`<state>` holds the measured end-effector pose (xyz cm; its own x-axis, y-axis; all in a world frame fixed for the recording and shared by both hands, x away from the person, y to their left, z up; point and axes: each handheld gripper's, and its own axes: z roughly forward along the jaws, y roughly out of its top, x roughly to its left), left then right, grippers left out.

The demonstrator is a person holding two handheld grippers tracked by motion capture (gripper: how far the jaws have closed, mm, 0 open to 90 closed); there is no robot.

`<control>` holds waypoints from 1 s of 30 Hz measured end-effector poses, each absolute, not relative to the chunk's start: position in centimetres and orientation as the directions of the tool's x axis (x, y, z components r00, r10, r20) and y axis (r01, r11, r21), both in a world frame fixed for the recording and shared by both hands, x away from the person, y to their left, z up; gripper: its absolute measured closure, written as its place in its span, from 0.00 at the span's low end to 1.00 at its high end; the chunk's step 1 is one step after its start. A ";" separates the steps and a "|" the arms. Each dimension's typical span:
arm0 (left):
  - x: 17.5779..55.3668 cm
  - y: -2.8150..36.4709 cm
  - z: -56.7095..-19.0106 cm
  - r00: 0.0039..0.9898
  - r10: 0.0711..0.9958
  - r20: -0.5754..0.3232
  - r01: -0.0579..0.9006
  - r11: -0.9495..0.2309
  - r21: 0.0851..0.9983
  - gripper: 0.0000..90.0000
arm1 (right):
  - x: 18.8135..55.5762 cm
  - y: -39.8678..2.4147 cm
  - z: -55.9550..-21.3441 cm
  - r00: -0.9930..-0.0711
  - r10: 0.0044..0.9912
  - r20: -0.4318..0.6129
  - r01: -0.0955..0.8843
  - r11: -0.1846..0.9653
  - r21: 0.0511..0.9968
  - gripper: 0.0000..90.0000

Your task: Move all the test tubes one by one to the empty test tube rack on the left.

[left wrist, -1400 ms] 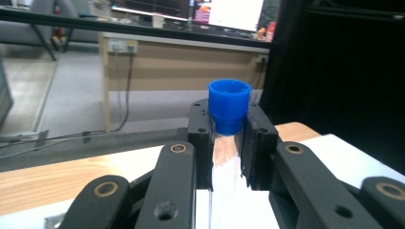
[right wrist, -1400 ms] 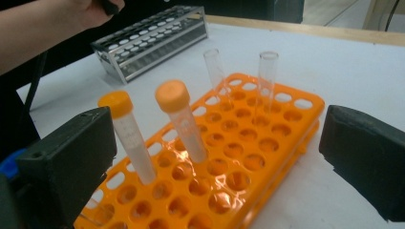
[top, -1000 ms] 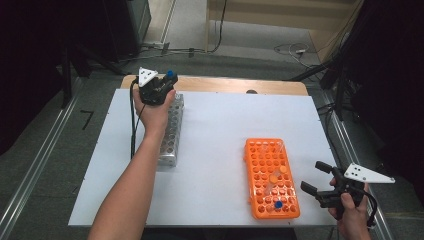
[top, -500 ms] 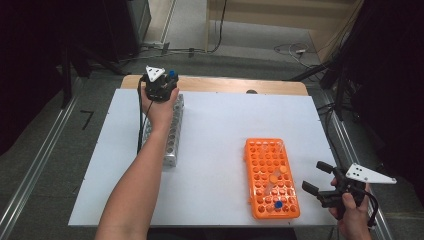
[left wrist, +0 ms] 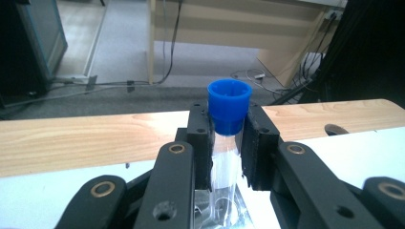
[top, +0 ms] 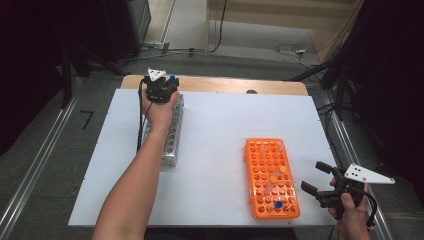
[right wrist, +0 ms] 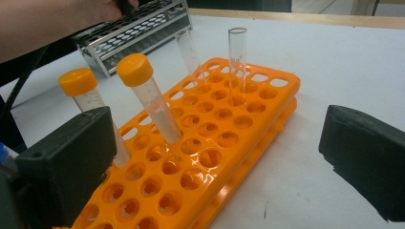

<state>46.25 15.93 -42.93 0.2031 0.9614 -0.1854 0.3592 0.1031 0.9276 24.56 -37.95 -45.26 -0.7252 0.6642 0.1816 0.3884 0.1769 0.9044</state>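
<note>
Broadly, the white surface (top: 215, 130) carries a metal rack (top: 172, 135) at ten o'clock and an orange rack (top: 265, 170) at four. Left hand-held gripper (left wrist: 224, 143) clamps a blue-capped tube (left wrist: 228, 114) above the metal rack; right hand-held gripper (top: 320, 181) gapes empty. No legible writing.

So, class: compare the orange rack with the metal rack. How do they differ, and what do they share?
The orange rack is bright plastic; the metal rack is silvery wire and plate. The orange rack lies near the right gripper, whose jaws stand open and empty; the metal rack lies under the left gripper, shut on a blue-capped tube. The orange rack holds orange-capped tubes. Both rest on the white table, with rows of round holes.
</note>
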 end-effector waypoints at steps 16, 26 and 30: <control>45.5 16.3 -42.2 0.298 0.916 -0.267 0.401 0.134 0.906 0.47 | 24.5 -37.7 -45.2 -0.733 0.657 0.176 0.385 0.186 0.904 0.00; 42.5 16.1 -40.9 0.384 0.877 -0.289 0.386 0.132 0.913 0.03 | 24.5 -37.1 -45.1 -0.746 0.644 0.171 0.381 0.202 0.902 0.00; 40.8 15.7 -40.9 0.421 0.863 -0.280 0.384 0.110 0.917 0.00 | 24.4 -36.8 -44.9 -0.752 0.638 0.166 0.378 0.212 0.901 0.00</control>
